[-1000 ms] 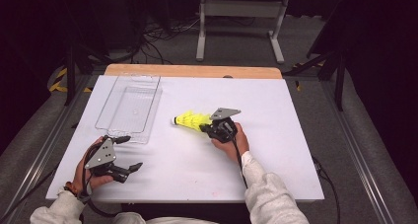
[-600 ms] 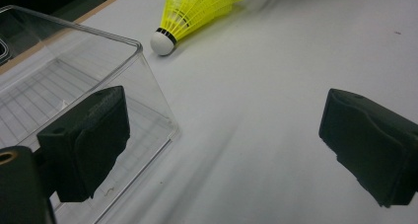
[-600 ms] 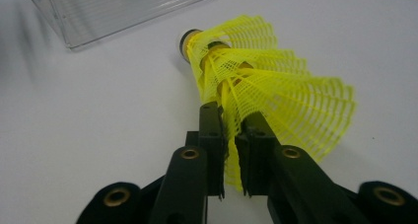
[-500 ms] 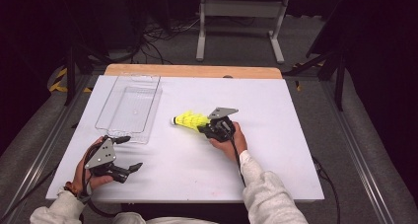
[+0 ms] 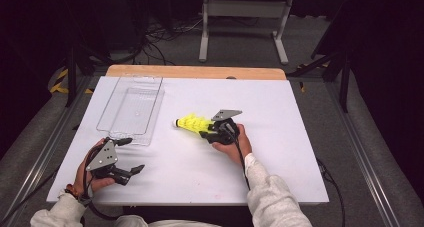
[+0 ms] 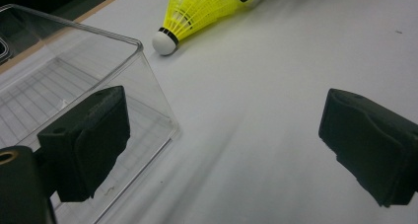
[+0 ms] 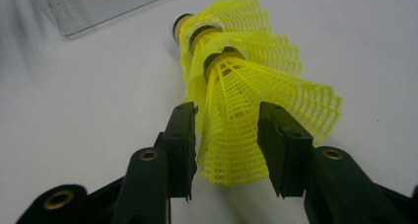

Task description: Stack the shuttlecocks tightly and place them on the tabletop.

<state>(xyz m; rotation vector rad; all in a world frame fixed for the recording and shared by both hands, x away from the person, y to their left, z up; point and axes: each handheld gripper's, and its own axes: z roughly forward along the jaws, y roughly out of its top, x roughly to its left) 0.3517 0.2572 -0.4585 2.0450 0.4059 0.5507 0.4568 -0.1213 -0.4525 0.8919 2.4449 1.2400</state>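
While the stack of yellow shuttlecocks (image 5: 191, 123) lies on its side on the white table (image 5: 280, 162), near the middle and just right of the clear plastic tray (image 5: 131, 109), the right hand-held gripper (image 5: 206, 134) sits at its skirt end. In the right gripper view the jaws stand on either side of the outermost skirt (image 7: 246, 130); they have just been opening, and the left pad looks at most to brush the mesh while a sliver of gap shows at the right one, so the stack seems let go rather than clamped. At least three shuttlecocks are nested there, cork tips pointing toward the tray.

The left hand-held gripper (image 5: 129, 156) rests near the table's front left corner, jaws spread wide with nothing between them; its own view looks past the tray's near corner (image 6: 148, 76) to the white cork tip (image 6: 164, 41).

As a judgement: if the work is to get the shuttlecocks into the tray, it is not far along, since the tray holds nothing and the stack is apart from it. Left to do would be a firm regrasp, a lift over the tray wall and a release inside
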